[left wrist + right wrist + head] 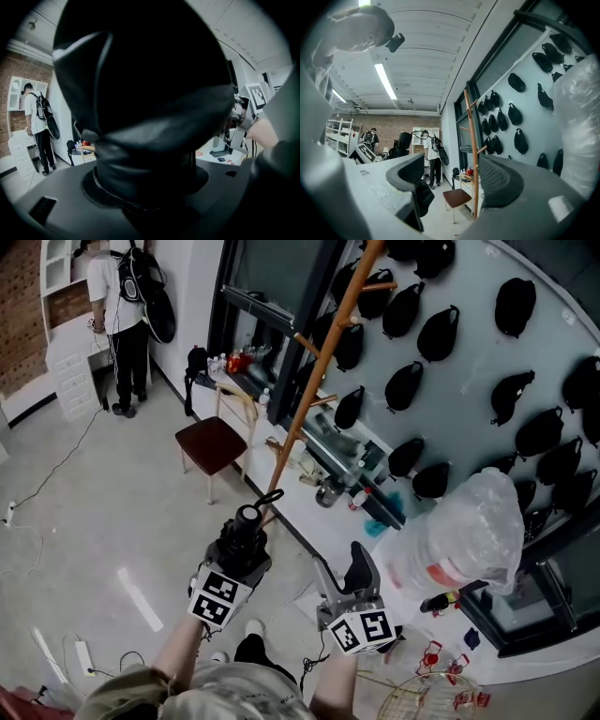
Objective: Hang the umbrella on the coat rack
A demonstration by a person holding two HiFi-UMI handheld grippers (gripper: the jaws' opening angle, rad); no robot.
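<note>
Care with the loop is what this step seems to ask. From the head view, the left gripper [239,563] is clamped round a black folded fabric umbrella [249,521]. It is held upright near the person, its thin black wrist loop [270,495] standing out at the top. The tall orange wooden coat rack [323,352] rises beyond it, farther off and to the right. I judge that the loop, not the body, must go over one of the rack's short slanting pegs [307,341]. So the umbrella wants lifting high, and the grip should loosen only once the loop sits behind a peg. The right gripper [345,576] hangs just right of the left one.

In the right gripper view its jaws stand apart with nothing between them. Through the gap shows the rack's pole, with a brown-seated chair [456,198] at its foot. That free claw could spread the loop, in my judgement.

In the left gripper view the umbrella fills nearly everything: dark, matt cloth in soft creased folds, bundled thick and wedged between the jaws.
</note>
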